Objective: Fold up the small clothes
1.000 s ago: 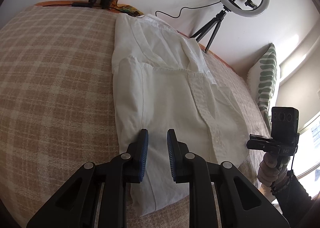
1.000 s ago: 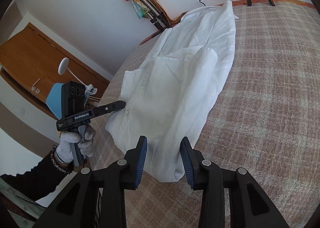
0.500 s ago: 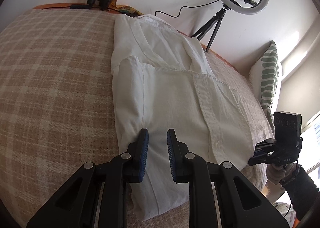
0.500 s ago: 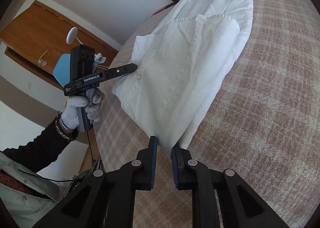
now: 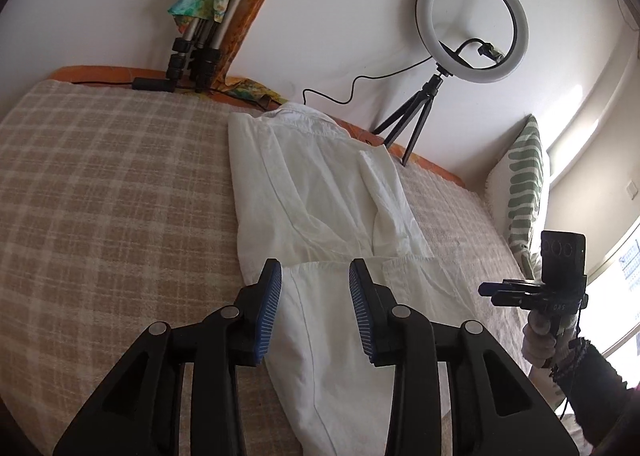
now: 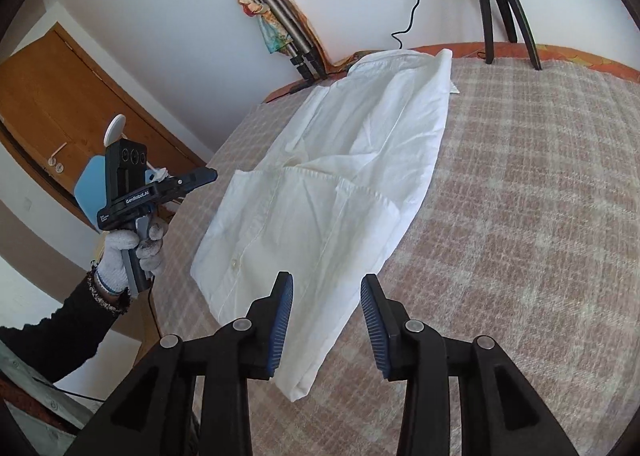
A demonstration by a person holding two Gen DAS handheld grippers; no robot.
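Observation:
A white shirt (image 5: 320, 192) lies lengthwise on the checked blanket (image 5: 100, 196), collar at the far end, with a folded edge across its middle. My left gripper (image 5: 316, 288) hovers over the near part of the shirt. Its jaws are opening, the cloth lies below them and the pads do not press on it. My right gripper (image 6: 326, 300) stands over the shirt's (image 6: 328, 192) near corner, jaws opening too, and the cloth rests flat on the bed. Each gripper shows in the other's view, held by a gloved hand (image 6: 120, 252).
A ring light on a tripod (image 5: 472, 28) stands at the bed's far edge. Folded tripods wrapped in colourful cloth (image 5: 200, 28) lean on the wall. A green-patterned pillow (image 5: 520, 184) sits at the right, and a wooden door (image 6: 60, 104) is left of the bed.
Both pairs of jaws have widened. Half a second ago the right jaws were nearly shut at the shirt's near corner; they have let go. Both grippers have lifted away from the cloth.

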